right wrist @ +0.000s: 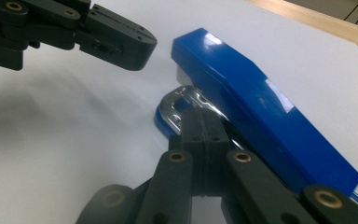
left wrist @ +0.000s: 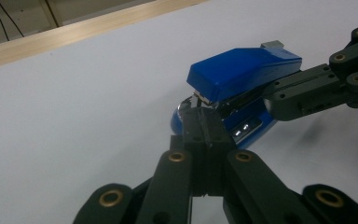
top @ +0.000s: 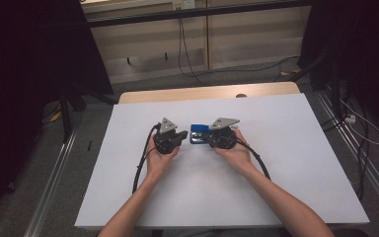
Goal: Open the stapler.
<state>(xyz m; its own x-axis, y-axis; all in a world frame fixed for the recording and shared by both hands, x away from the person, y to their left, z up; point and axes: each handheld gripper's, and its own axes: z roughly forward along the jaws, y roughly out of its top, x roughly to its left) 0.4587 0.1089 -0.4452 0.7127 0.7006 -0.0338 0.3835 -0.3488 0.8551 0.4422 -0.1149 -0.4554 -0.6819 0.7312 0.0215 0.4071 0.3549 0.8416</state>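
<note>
We see a glossy blue plastic stapler [top: 198,133] with a bright metal base plate lying near the middle of the white worktop [top: 286,163], its top arm lifted a little from the base at the mouth end – in the left gripper view [left wrist: 242,74] that gap faces us, and in the right gripper view [right wrist: 261,112] the long blue body runs off to the lower right. Just beside it on either side sit our two black tools. The left tool [top: 181,136] has its jaws pressed flat together with nothing between them, the tip [left wrist: 204,123] close against the stapler's mouth; whether it touches we cannot tell. The right tool [top: 211,139] is likewise closed tight on itself, its tip [right wrist: 200,122] at the shiny metal front of the base. Each tool rests in a hand [top: 160,158] on the worktop, with a black cable [top: 139,170] trailing back toward us. Beyond the worktop's far wooden edge [top: 207,93] lies grey floor.
</note>
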